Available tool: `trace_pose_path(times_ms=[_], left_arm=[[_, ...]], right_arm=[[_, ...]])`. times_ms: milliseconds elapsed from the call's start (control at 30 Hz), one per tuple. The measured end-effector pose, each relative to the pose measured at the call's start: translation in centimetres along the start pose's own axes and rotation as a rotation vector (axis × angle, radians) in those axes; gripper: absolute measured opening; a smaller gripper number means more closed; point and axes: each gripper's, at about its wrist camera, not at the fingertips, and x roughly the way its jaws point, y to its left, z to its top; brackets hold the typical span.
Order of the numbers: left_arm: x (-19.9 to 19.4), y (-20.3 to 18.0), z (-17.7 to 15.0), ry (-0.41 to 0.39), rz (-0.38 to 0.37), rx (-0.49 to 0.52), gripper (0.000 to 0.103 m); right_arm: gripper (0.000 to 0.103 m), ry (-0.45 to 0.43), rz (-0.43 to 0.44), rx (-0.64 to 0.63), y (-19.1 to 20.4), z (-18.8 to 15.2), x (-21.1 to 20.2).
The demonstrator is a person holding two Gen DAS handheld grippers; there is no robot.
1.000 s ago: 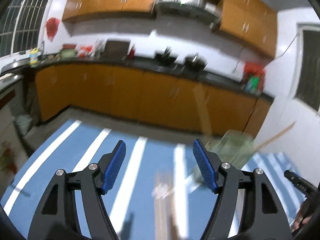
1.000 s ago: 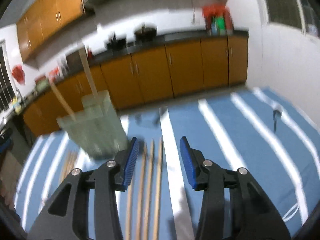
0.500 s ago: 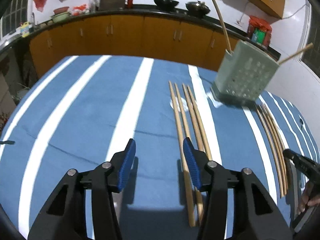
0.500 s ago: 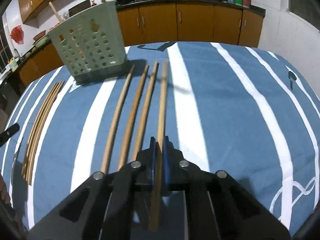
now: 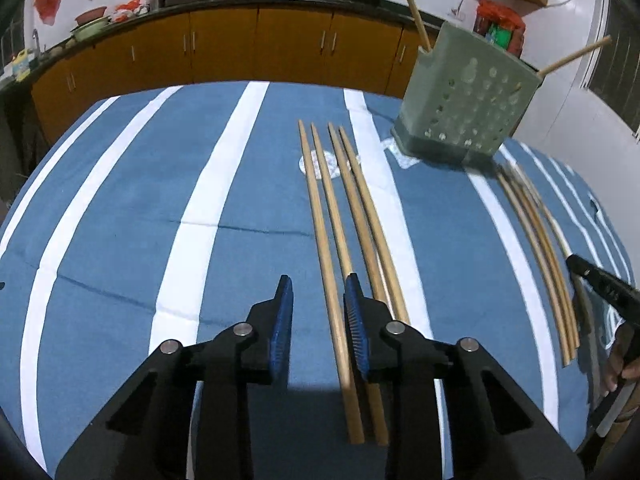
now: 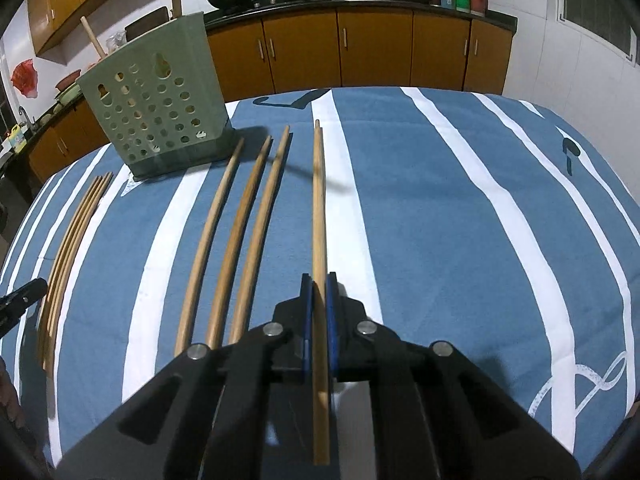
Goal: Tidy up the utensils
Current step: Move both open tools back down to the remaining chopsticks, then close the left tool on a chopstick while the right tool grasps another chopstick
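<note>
My right gripper (image 6: 319, 280) is shut on a long wooden chopstick (image 6: 319, 200) and holds it off the blue striped cloth, its shadow lying beneath. Three wooden chopsticks (image 6: 236, 236) lie to its left. A green perforated utensil holder (image 6: 160, 100) stands at the back left with two sticks in it. My left gripper (image 5: 318, 292) is open low over the cloth, its jaws around the near part of the leftmost chopstick (image 5: 324, 248) of a row. The holder (image 5: 464, 108) shows at the back right in the left wrist view.
A bundle of thin sticks (image 6: 68, 240) lies left of the holder; it also shows in the left wrist view (image 5: 540, 256). Orange kitchen cabinets (image 6: 360, 48) and a dark counter stand beyond the table's far edge. A person's hand (image 5: 622, 360) is at the right edge.
Both grippers came down from a raised, blurred view to the table. My right gripper shut on a chopstick and lifted it. My left gripper narrowed and moved right over the leftmost chopstick.
</note>
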Motion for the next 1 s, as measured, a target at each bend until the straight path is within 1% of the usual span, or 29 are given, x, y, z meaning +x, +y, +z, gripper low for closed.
trace_pose_path(times_ms=[133,200,267,300,367,400,533,600,667,767,1000], left_arm=[[0.1,-0.2,0.0,0.001,0.024,0.017,0.027],[0.2,-0.4,0.1,0.000,0.033,0.025,0.026],[0.3,-0.7,0.2,-0.004,0.047,0.036,0.017],[0.4,-0.9,0.3,-0.006,0.053,0.040,0.015],[0.6,-0.9,0.5,-0.009,0.062,0.047,0.009],[0.7,-0.7,0.7,-0.009,0.062,0.042,0.008],[1.0,0.8,1.4,-0.012,0.085,0.006,0.008],[1.0,1.5,1.5,-0.017,0.095,-0.011,0.008],[0.9,1.9,1.5,-0.021,0.089,-0.022,0.008],[0.9,1.9,1.5,-0.020,0.093,-0.022,0.008],[1.0,1.7,1.6,-0.018,0.101,-0.017,0.008]], right_arm=[[0.009,0.001,-0.007,-0.006,0.1,-0.1,-0.1],[0.011,-0.002,-0.007,-0.006,0.2,-0.3,-0.2],[0.012,-0.005,-0.006,-0.013,0.4,-0.3,-0.2],[0.010,-0.005,-0.001,-0.018,0.5,-0.3,-0.2],[0.009,-0.001,0.019,-0.035,1.1,-0.3,-0.1],[0.009,-0.001,0.021,-0.045,1.3,-0.2,-0.1],[0.009,-0.018,-0.009,-0.062,1.5,0.1,0.2],[0.009,-0.022,-0.024,-0.038,1.0,0.6,0.4],[0.009,-0.024,-0.038,-0.018,0.4,1.0,0.7],[0.009,-0.024,-0.043,0.003,-0.1,1.3,0.9],[0.009,-0.023,-0.044,0.003,0.0,1.3,1.0]])
